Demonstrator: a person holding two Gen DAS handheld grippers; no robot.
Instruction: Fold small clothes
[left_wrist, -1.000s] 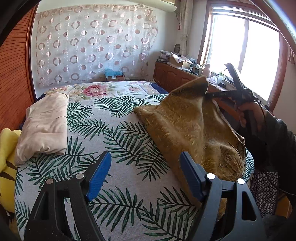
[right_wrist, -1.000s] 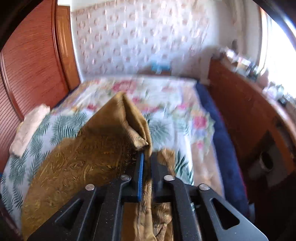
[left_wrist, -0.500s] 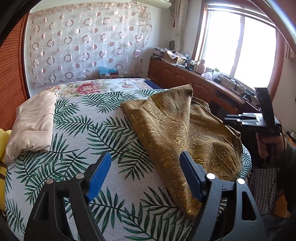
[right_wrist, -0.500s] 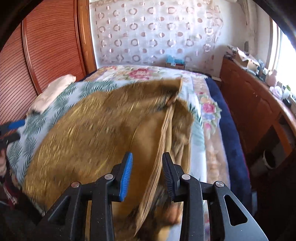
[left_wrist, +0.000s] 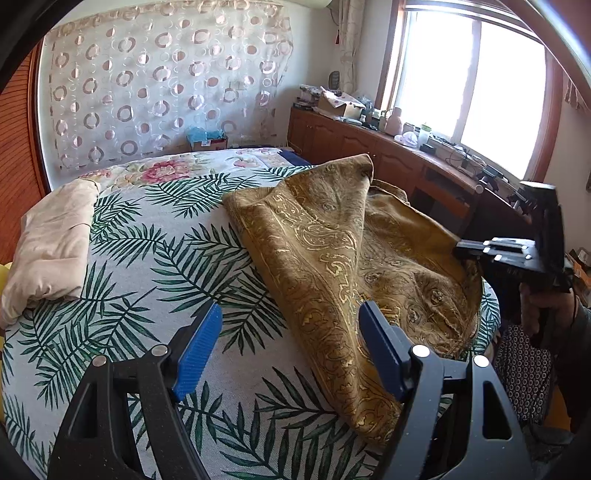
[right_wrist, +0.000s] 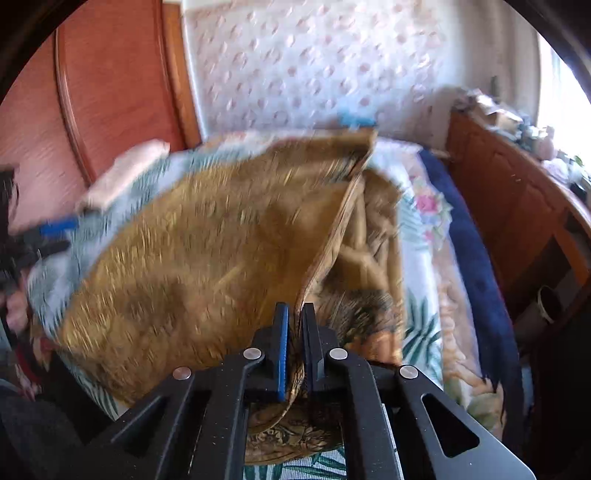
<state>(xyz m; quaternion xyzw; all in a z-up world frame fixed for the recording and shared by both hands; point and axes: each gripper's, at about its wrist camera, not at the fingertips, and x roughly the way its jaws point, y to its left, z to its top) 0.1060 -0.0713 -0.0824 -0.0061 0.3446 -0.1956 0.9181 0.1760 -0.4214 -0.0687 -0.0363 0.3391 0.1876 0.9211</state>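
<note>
A golden-brown patterned garment (left_wrist: 332, 251) lies loosely folded on the right half of the bed; in the right wrist view it (right_wrist: 207, 236) is blurred. My left gripper (left_wrist: 291, 347) is open and empty, just above the bed beside the garment's near left edge. My right gripper (right_wrist: 295, 321) is shut on the garment's edge at the bed's right side; it also shows in the left wrist view (left_wrist: 465, 249).
The bed has a palm-leaf cover (left_wrist: 155, 266). A folded cream garment (left_wrist: 51, 236) lies at its left edge. A wooden cabinet (left_wrist: 369, 147) with clutter runs under the window on the right. A wooden wardrobe (right_wrist: 110, 88) stands at the left.
My right gripper let go of the raised corner, the garment dropped onto the bed, and the gripper shut again on the garment's near right edge. My left gripper stayed open.
</note>
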